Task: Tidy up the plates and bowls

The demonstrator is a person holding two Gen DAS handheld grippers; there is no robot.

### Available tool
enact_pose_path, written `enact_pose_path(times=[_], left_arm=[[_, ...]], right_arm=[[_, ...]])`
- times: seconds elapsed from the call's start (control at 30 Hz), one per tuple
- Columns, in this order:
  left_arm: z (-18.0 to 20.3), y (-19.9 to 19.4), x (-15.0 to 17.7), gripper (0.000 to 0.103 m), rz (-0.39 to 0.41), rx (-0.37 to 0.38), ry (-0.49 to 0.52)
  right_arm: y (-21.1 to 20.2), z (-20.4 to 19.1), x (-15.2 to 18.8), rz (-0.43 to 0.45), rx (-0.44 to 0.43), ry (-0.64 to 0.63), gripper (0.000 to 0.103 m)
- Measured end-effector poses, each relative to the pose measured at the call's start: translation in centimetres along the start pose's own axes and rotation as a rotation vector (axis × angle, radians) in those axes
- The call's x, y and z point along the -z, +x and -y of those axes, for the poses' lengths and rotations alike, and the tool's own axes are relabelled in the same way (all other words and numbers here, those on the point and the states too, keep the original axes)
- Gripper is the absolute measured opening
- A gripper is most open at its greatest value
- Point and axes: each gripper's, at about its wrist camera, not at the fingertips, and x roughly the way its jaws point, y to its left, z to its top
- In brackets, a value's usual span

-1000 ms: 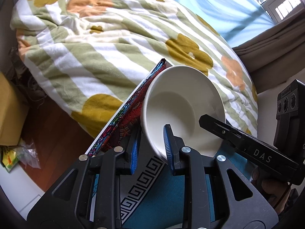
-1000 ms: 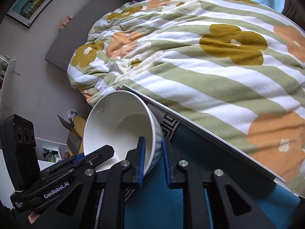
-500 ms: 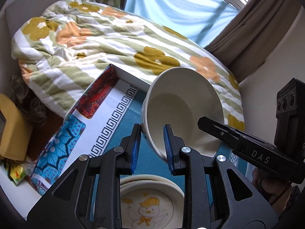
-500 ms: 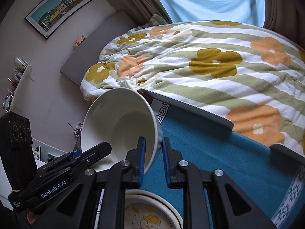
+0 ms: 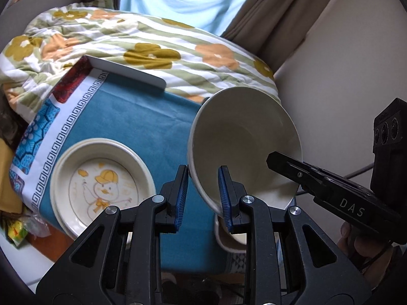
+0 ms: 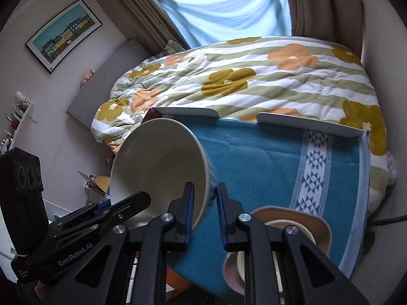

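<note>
Cream ceramic, the bowl (image 5: 244, 150) hangs tilted above the blue-clothed desk (image 5: 142, 124), its rim pinched from opposite sides: the left tongs (image 5: 203, 190) clench the near wall, one blue pad inside and one outside, and the right tongs (image 6: 204, 212) are likewise clenched on the far rim. Sharing the load this way probably steadies a deep, smooth bowl while it travels toward the stacked bowls (image 6: 292, 231) at the desk's right corner. A duck plate (image 5: 101, 183) lies flat to the left. The stack is mostly hidden behind the right tongs, so its count cannot be told.
</note>
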Motion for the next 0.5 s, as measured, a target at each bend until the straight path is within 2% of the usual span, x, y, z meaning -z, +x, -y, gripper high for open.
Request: enact_pose_path(times=[0.23,0.5], left_arm=[[4.8,1.8,3.3,0.021,-0.113,0.060,0.061],[7.3,6.1,5.6,0.021,-0.221,0.047,0.145]], right_arm=[[-4.1,4.7,4.6,0.015,0.067,0.097,0.016],[-3.5,8.8,8.5,-0.028,0.122,0.199,0.016]])
